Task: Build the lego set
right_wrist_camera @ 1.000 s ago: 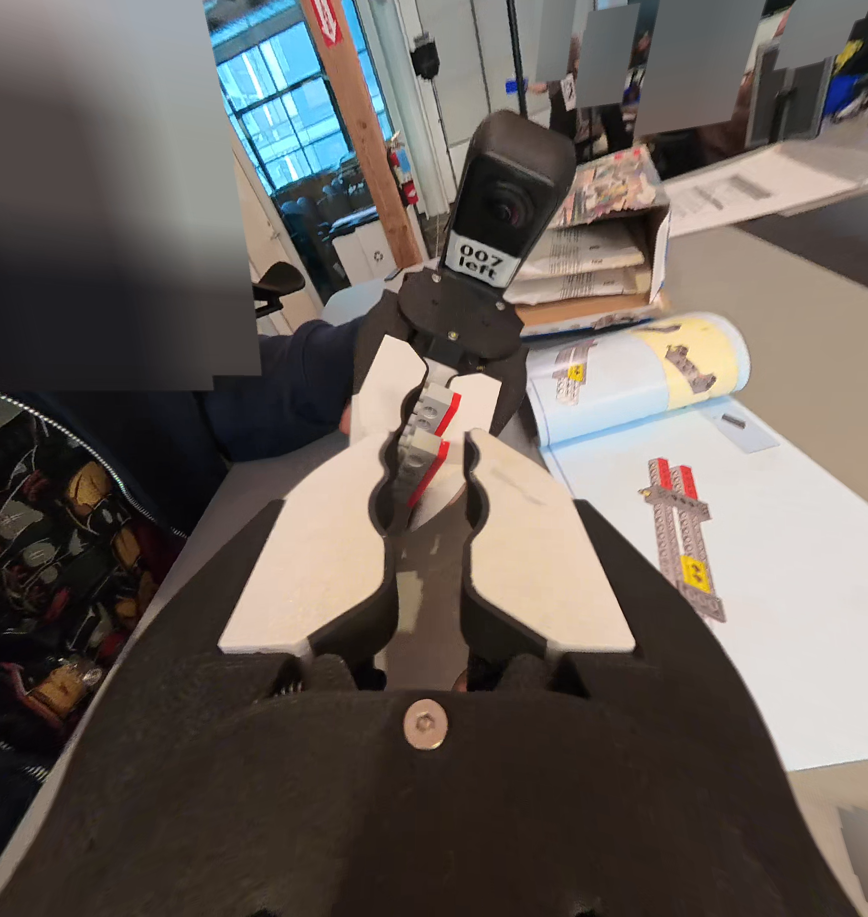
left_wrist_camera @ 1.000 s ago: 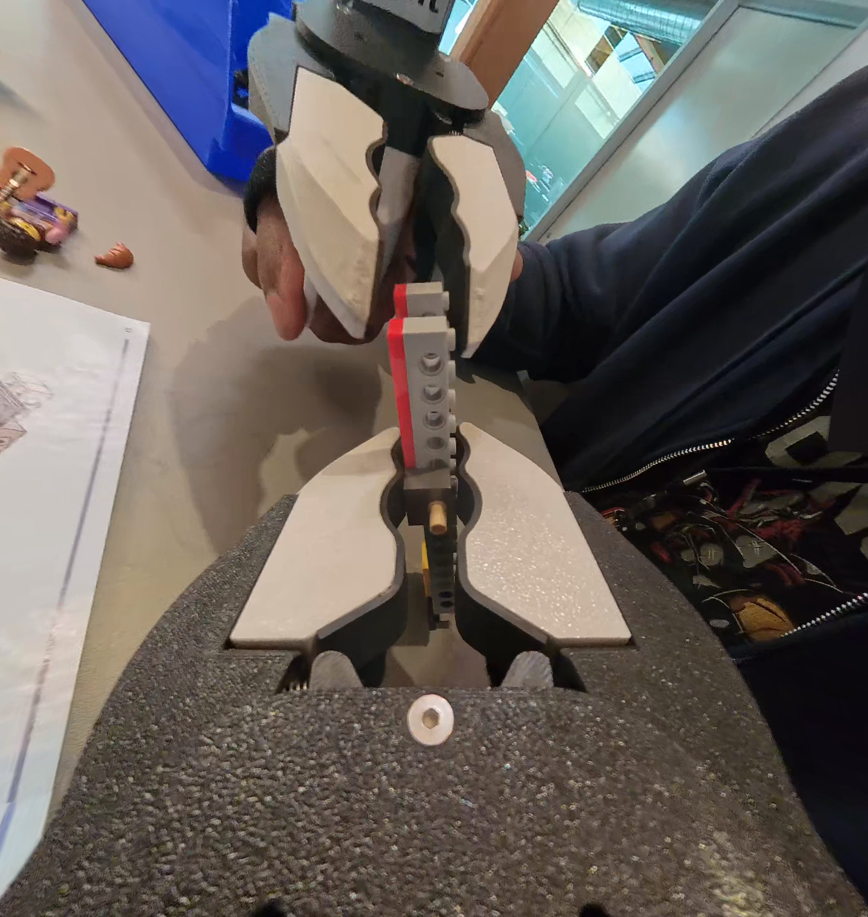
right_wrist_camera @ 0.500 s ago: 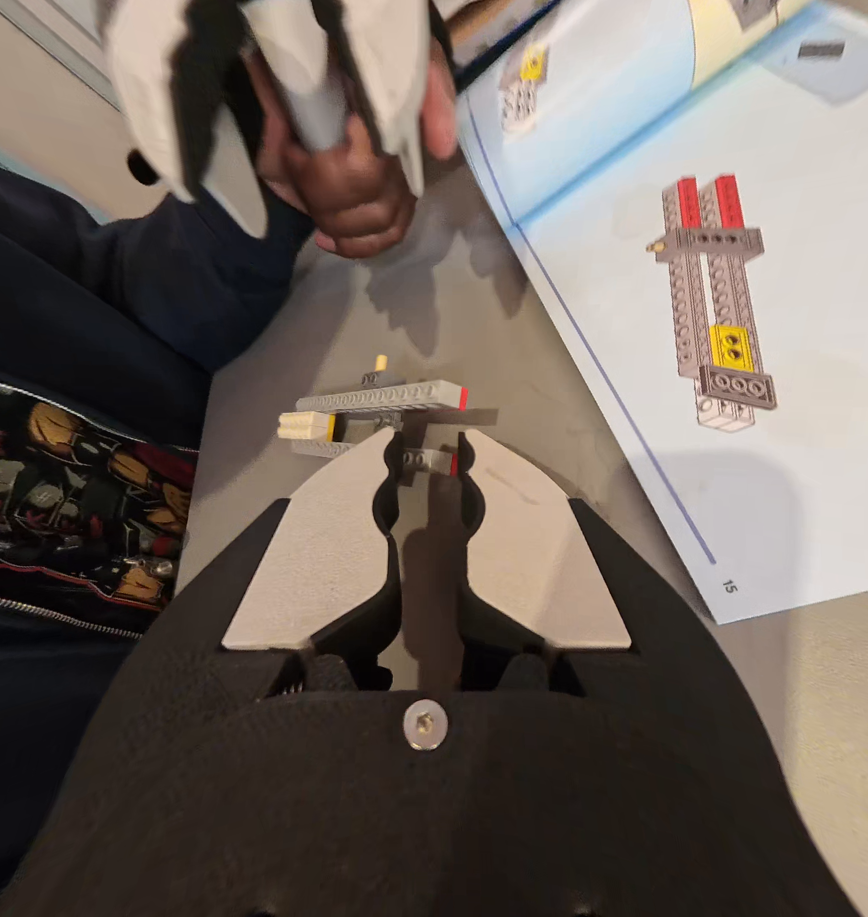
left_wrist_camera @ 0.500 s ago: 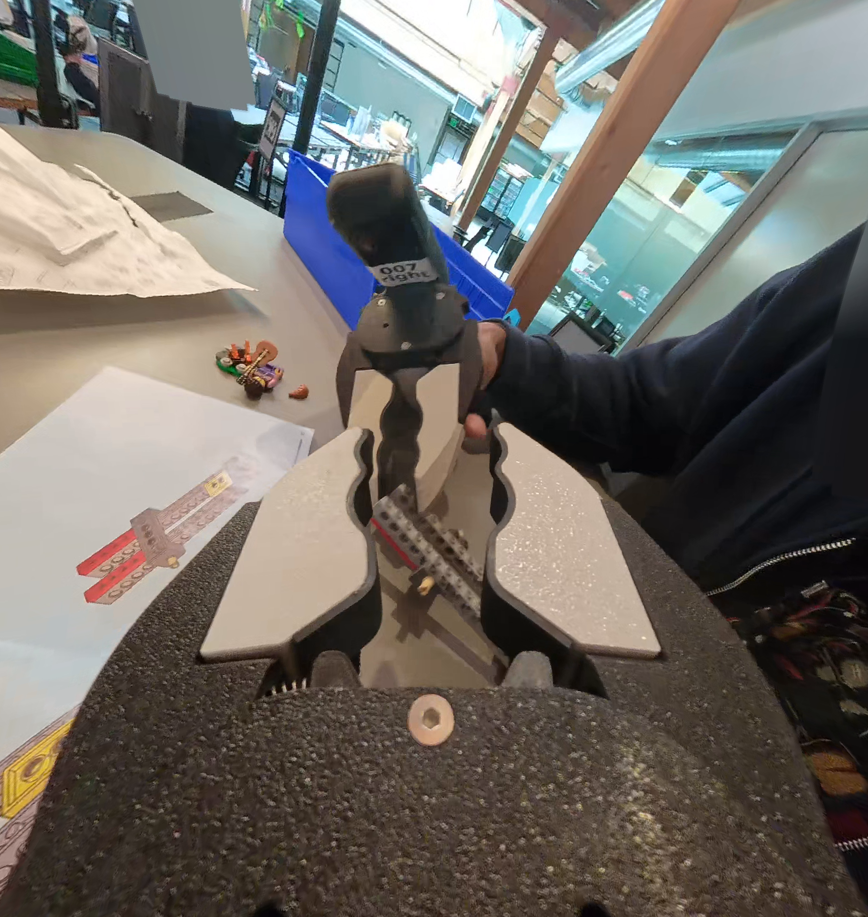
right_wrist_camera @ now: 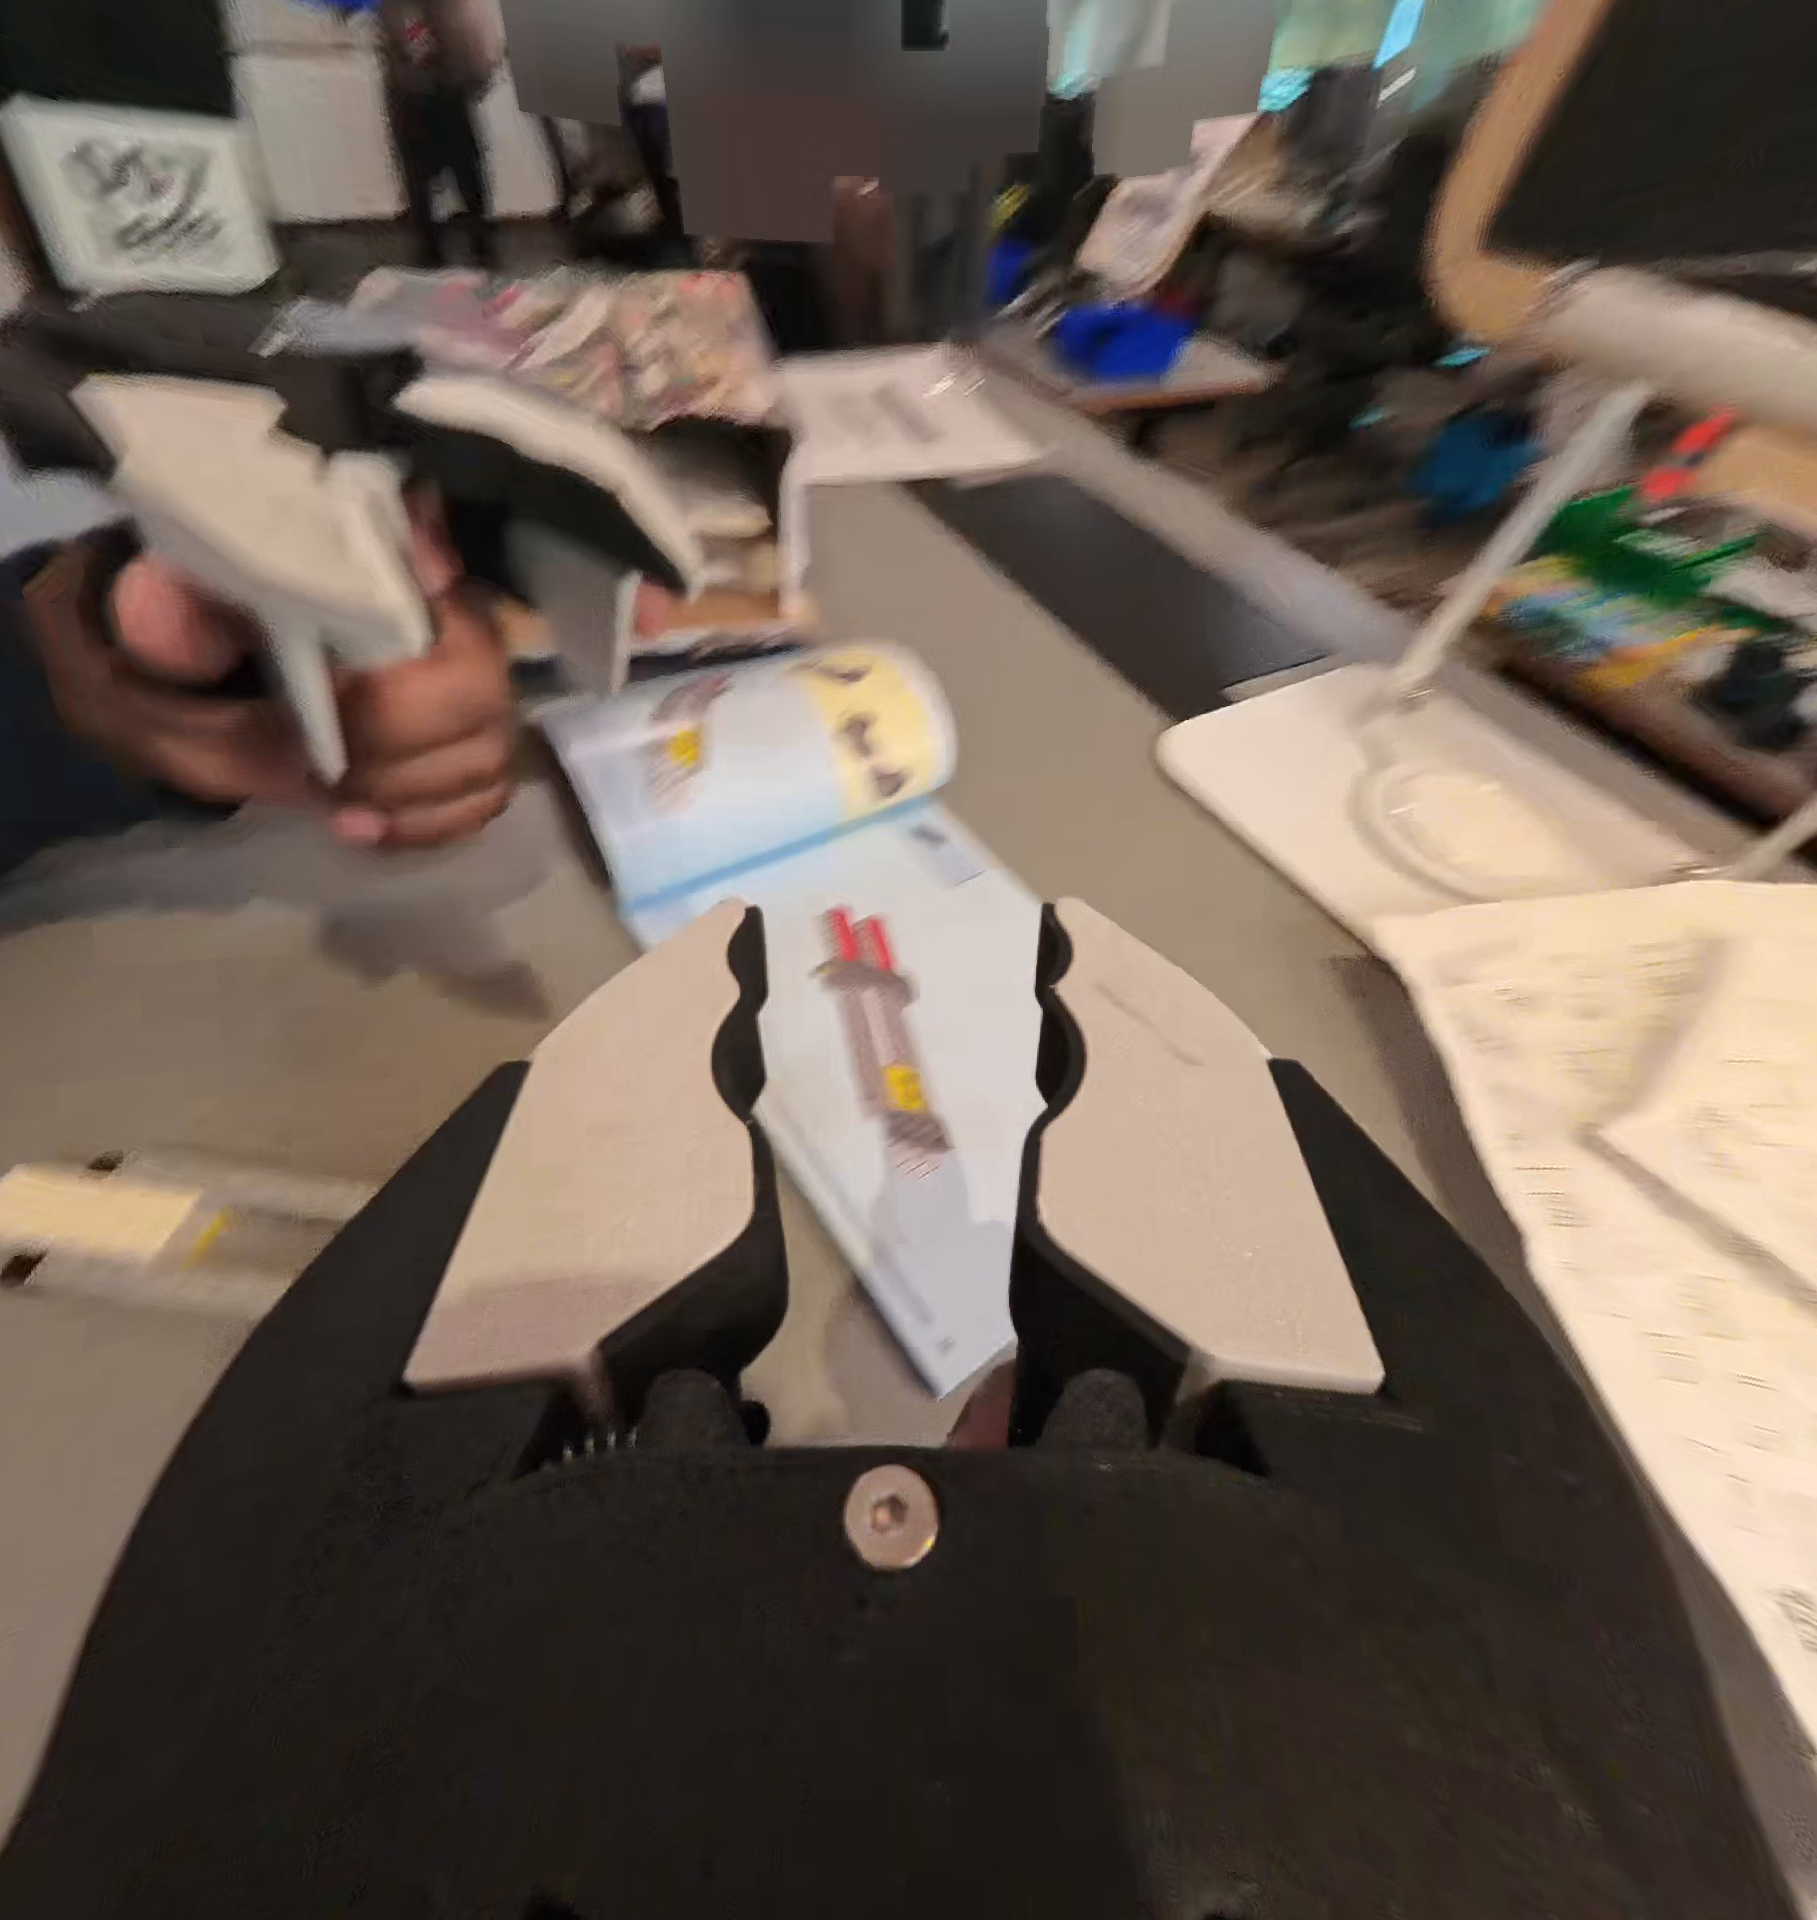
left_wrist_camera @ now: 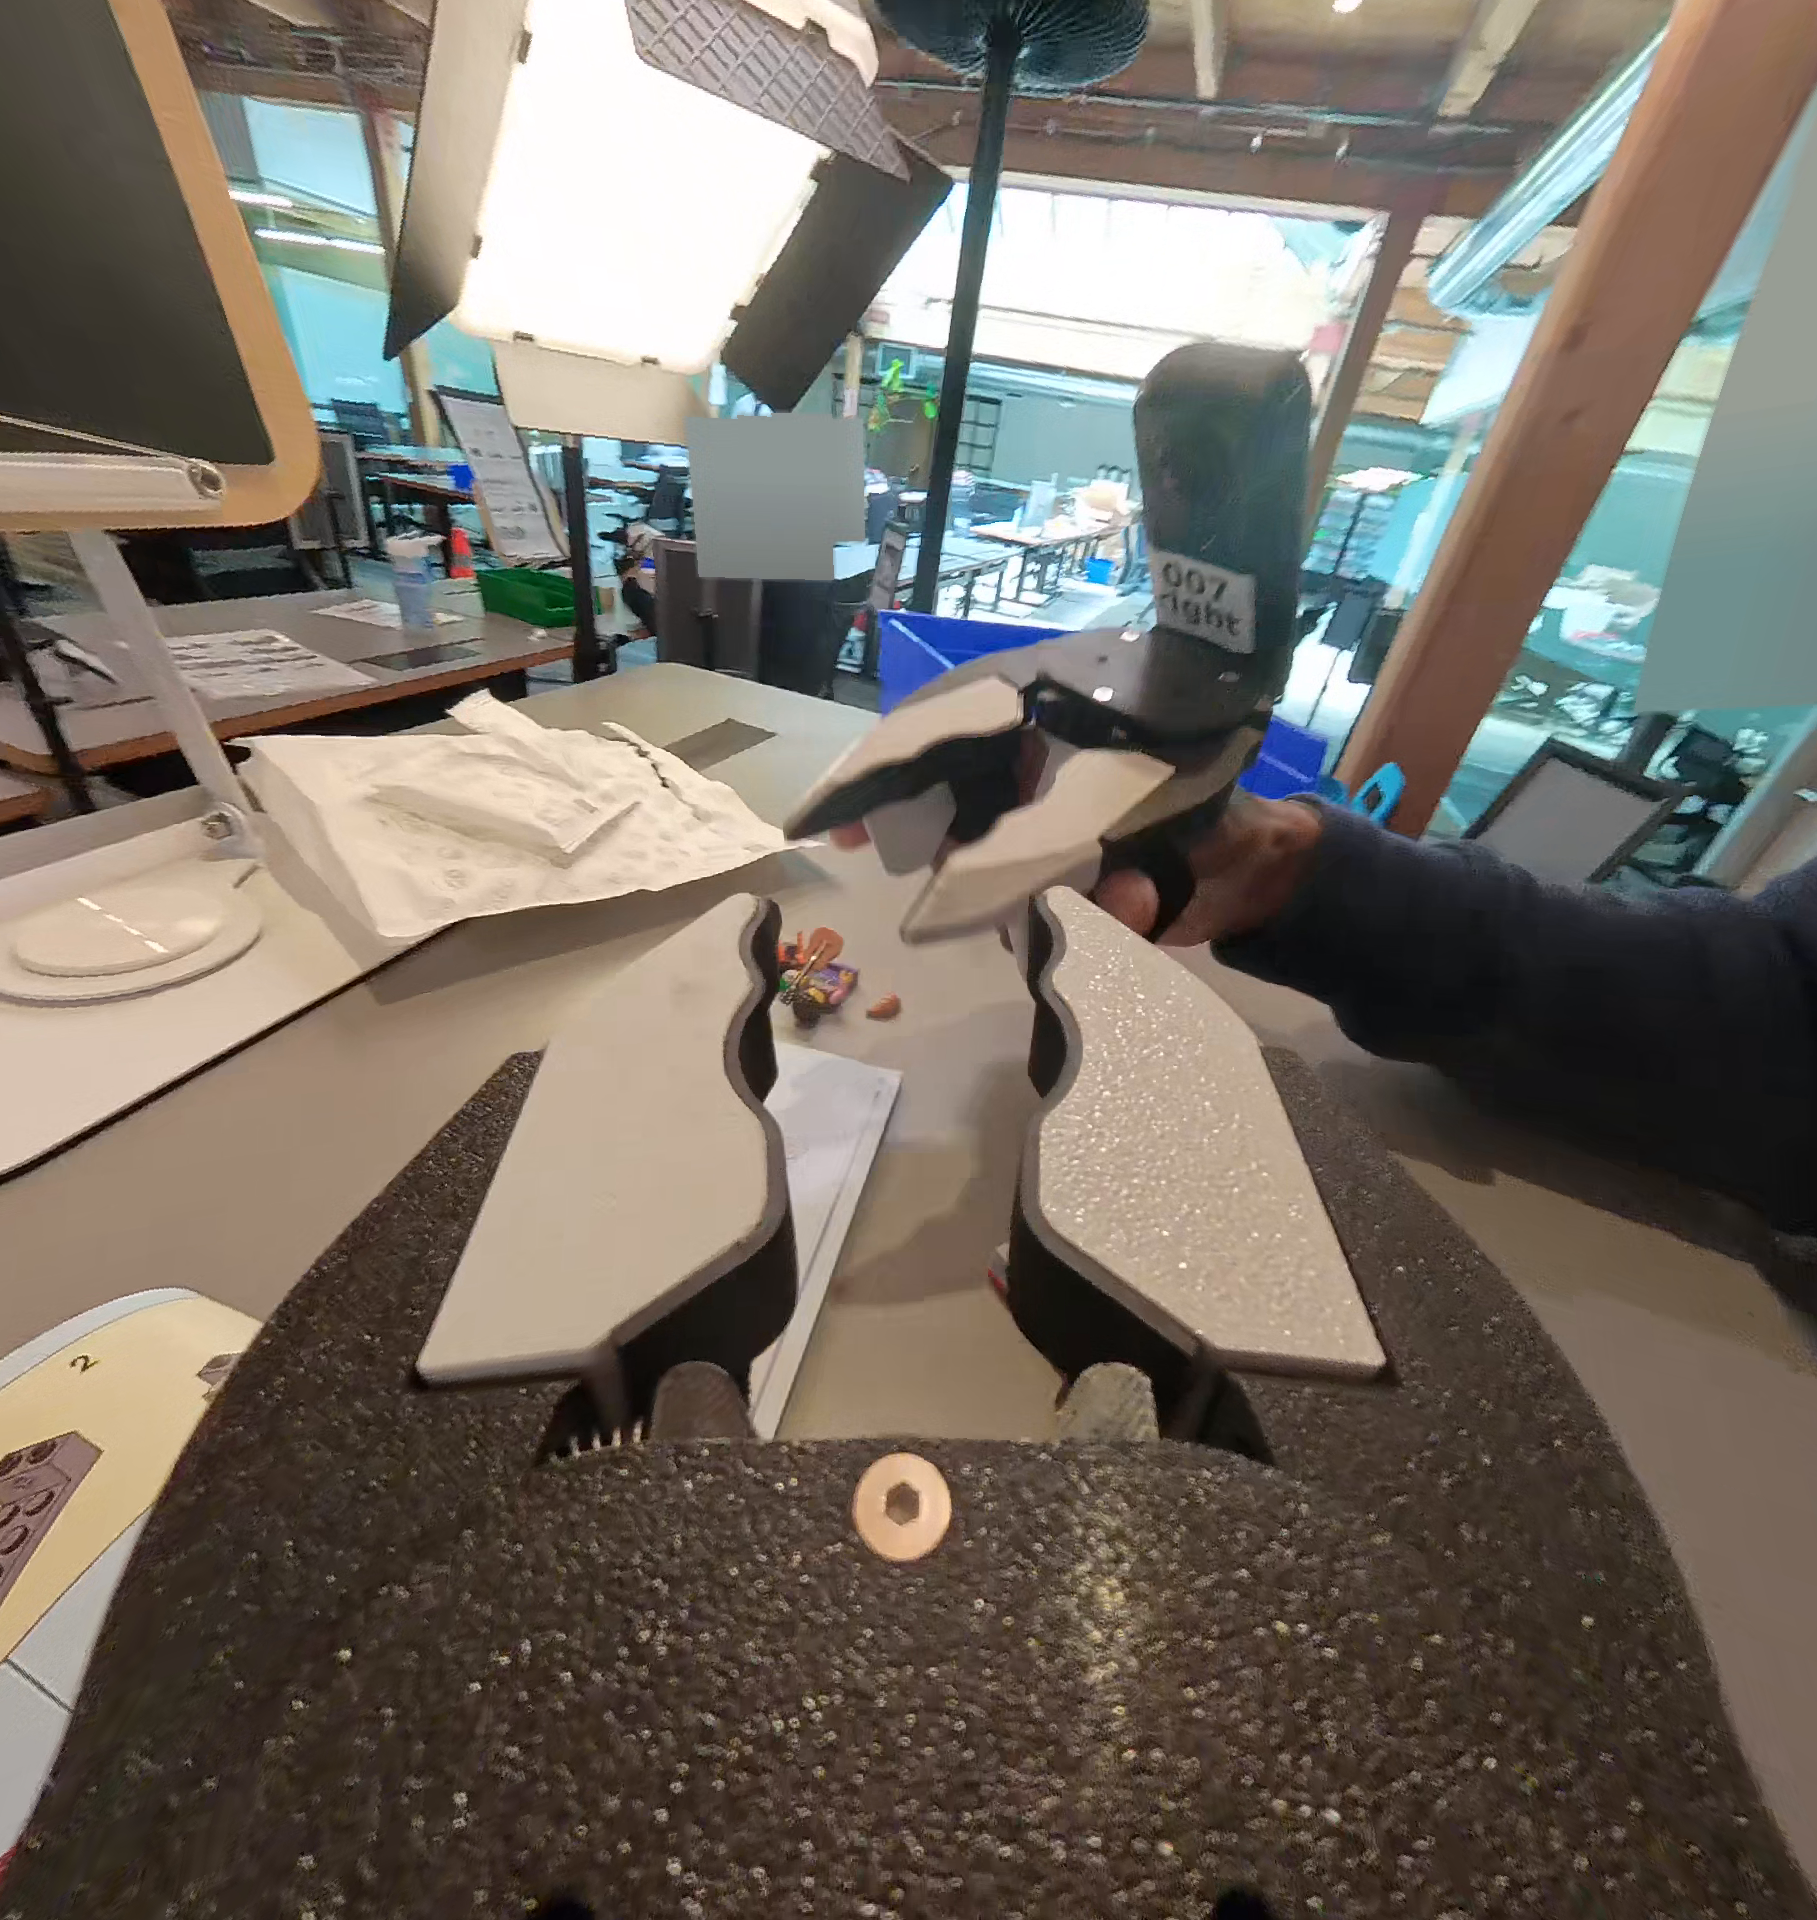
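On the grey desk (left_wrist_camera: pixel 260 1101), nearest the right tool's camera, a pale brick assembly (right_wrist_camera: pixel 104 1226) with a yellow part lies flat, blurred by motion, to the left of the right tool (right_wrist_camera: pixel 893 925) and in neither tool's grasp. The right tool hangs released above the open instruction booklet (right_wrist_camera: pixel 779 790), its fingers spread with only a printed page showing between them. The left tool (left_wrist_camera: pixel 899 925) is also released, its fingers parted on bare air above the desk and a corner of a page (left_wrist_camera: pixel 831 1122). The two tools are raised off the desk, near each other but not touching, each gripped by a hand in a dark sleeve. Just beyond the left tool's fingertips sits a small heap of coloured toy pieces (left_wrist_camera: pixel 816 971) with a loose brown piece (left_wrist_camera: pixel 883 1005) beside it. Farther back lie a crumpled white paper bag (left_wrist_camera: pixel 488 821) and a white lamp base (left_wrist_camera: pixel 125 935), with a blue bin (left_wrist_camera: pixel 945 644) behind them.
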`<state>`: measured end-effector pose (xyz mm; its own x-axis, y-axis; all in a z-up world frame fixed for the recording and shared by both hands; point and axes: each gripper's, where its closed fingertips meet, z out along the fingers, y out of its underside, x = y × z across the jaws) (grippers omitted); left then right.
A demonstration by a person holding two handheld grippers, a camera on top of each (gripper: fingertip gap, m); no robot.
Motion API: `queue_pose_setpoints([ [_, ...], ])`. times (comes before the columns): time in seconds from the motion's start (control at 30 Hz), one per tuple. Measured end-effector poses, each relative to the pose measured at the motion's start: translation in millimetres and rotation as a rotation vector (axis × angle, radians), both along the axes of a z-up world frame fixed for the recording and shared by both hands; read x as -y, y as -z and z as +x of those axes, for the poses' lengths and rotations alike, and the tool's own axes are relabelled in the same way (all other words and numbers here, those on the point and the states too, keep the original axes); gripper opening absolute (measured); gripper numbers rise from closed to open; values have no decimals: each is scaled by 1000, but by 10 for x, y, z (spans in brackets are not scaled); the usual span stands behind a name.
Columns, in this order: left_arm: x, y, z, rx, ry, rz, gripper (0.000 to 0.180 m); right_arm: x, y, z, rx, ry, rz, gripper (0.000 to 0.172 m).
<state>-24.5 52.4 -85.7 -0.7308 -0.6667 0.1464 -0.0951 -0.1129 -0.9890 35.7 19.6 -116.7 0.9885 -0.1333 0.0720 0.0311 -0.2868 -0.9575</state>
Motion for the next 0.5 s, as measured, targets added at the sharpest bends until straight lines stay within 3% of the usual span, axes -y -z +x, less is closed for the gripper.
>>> queue_pose_setpoints([
  [0.1,81,221,91,-16,-68,155,46,-53,-16,164,60,55,17,50],
  [0.23,175,591,157,-64,-118,413,39,-60,413,219,231,15,-206,53],
  [0.5,243,1052,215,-227,-137,568,27,193,940,-74,259,-208,-390,50],
])
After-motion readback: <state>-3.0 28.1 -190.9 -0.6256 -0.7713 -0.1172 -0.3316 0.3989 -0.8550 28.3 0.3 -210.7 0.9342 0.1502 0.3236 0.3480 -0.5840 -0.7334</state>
